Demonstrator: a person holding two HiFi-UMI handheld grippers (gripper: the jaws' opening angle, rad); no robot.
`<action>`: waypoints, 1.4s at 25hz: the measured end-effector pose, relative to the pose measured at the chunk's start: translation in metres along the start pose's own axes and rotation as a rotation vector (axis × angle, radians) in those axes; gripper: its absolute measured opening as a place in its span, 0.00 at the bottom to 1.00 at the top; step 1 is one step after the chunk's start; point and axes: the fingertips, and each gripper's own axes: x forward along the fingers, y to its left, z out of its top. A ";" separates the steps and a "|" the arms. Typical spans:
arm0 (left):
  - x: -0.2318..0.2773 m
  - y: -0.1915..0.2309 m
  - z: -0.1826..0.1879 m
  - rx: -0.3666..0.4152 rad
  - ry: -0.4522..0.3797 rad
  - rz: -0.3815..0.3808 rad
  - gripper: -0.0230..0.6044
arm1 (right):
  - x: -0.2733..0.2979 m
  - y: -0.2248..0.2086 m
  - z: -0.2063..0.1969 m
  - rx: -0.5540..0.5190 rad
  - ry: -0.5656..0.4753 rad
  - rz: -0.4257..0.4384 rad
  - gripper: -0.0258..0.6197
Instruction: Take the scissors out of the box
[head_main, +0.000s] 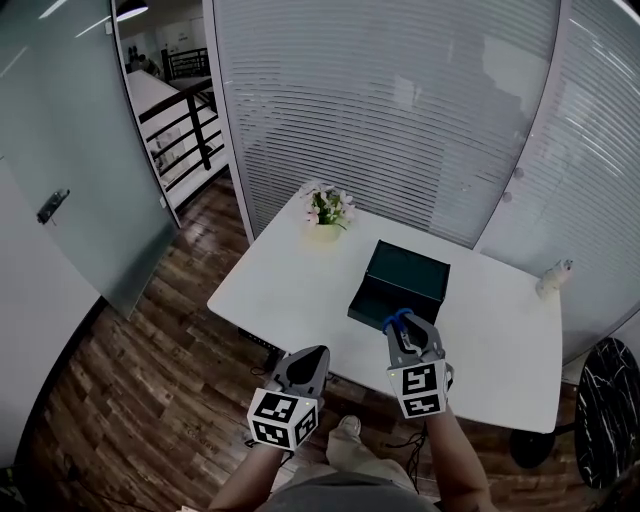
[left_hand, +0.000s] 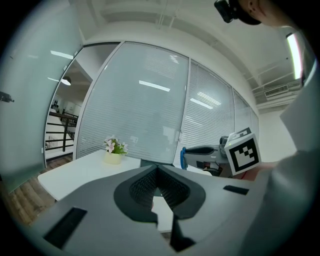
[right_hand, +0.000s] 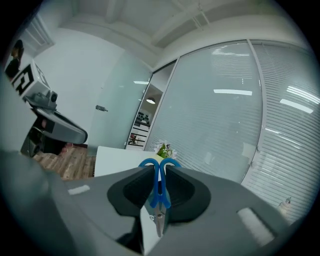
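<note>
Head view: scissors (head_main: 397, 320) blades hidden inside right hand-held gripper (head_main: 408, 335); small pale object (head_main: 553, 278) unidentifiable.

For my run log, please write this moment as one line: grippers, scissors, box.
right gripper: jaws shut on scissors | scissors: in air at box front | left gripper: jaws shut, empty | box: open on table

Free tabletop (head_main: 285, 278) beside box (head_main: 400, 285) and flowers (head_main: 328, 209)
</note>
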 end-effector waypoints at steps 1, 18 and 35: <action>-0.007 -0.003 -0.001 0.001 -0.003 0.002 0.04 | -0.009 0.004 0.002 0.014 -0.009 0.001 0.17; -0.104 -0.055 -0.036 -0.002 -0.022 0.045 0.04 | -0.143 0.071 -0.012 0.164 -0.093 0.009 0.17; -0.137 -0.075 -0.049 0.021 -0.029 0.038 0.04 | -0.188 0.090 -0.017 0.209 -0.128 -0.013 0.17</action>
